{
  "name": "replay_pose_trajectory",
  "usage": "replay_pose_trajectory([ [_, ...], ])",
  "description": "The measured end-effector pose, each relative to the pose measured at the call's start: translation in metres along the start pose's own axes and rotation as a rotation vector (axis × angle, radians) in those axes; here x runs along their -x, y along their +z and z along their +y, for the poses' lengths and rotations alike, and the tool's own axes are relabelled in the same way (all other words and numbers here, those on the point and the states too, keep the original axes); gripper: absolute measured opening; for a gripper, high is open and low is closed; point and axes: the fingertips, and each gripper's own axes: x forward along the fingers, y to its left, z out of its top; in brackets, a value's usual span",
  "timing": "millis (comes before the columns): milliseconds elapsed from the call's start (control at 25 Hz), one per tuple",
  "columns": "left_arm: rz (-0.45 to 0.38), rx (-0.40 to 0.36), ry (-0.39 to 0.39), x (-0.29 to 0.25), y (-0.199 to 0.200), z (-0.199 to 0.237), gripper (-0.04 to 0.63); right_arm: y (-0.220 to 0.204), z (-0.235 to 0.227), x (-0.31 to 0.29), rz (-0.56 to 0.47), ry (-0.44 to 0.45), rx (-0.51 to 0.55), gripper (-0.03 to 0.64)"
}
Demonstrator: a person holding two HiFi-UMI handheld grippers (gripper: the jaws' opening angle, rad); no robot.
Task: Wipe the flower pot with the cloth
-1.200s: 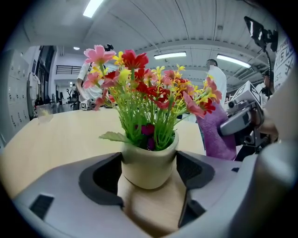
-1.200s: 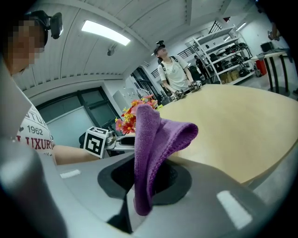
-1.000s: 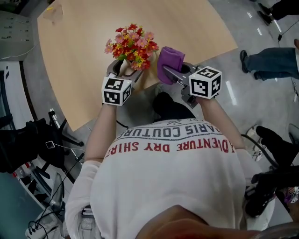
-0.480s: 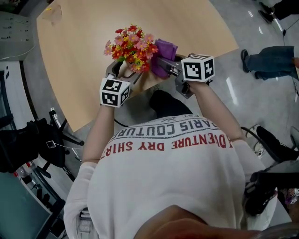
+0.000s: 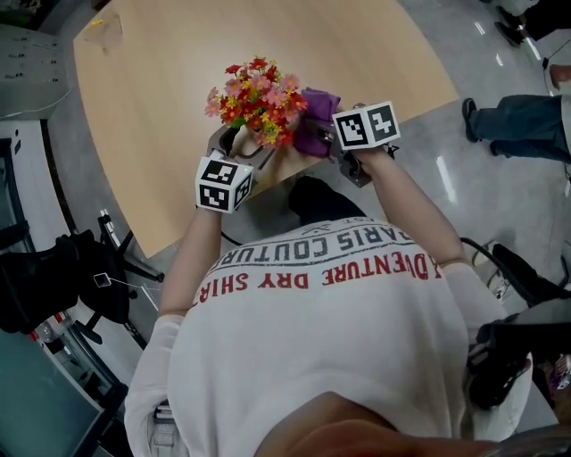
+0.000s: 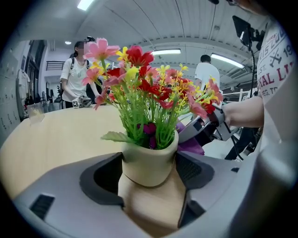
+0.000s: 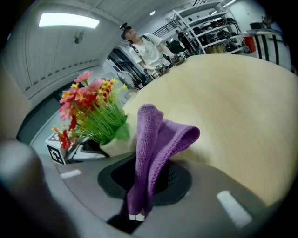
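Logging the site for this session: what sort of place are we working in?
Probably a lab or workshop hall: metal storage racks behind the wooden table, ceiling strip lights, and cables on the floor.

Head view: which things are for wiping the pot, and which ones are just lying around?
For the job:
- flower pot with its flowers, clamped in the left gripper
- purple cloth, pinched in the right gripper

Just lying about:
- clear cup at the far corner of the table
- black bag down beside the table
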Motion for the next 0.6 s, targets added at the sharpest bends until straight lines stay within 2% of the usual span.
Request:
replay_pose_trajectory([
  [160,-0.002,-0.001,-0.025,0.001,-0.002,0.004,0.365,-0.008,-0.007,-0.009,0.058,-0.045,0.01,0.06],
  [280,0.002,-0.012,-0.062,-0.001,-0.002,0.006,0.365,-0.007,-0.01,-0.007,0.07,-0.018,-0.015,0.06],
  [400,0.024,-0.046,-0.108,-0.001,-0.004,0.01,0.365,-0.002,-0.007,-0.001,0.069,0.011,0.003,0.06],
  [600,0.072,-0.118,-0.208,0.001,-0.008,0.018,0.365,0.022,0.014,0.015,0.026,0.109,0.01,0.06],
])
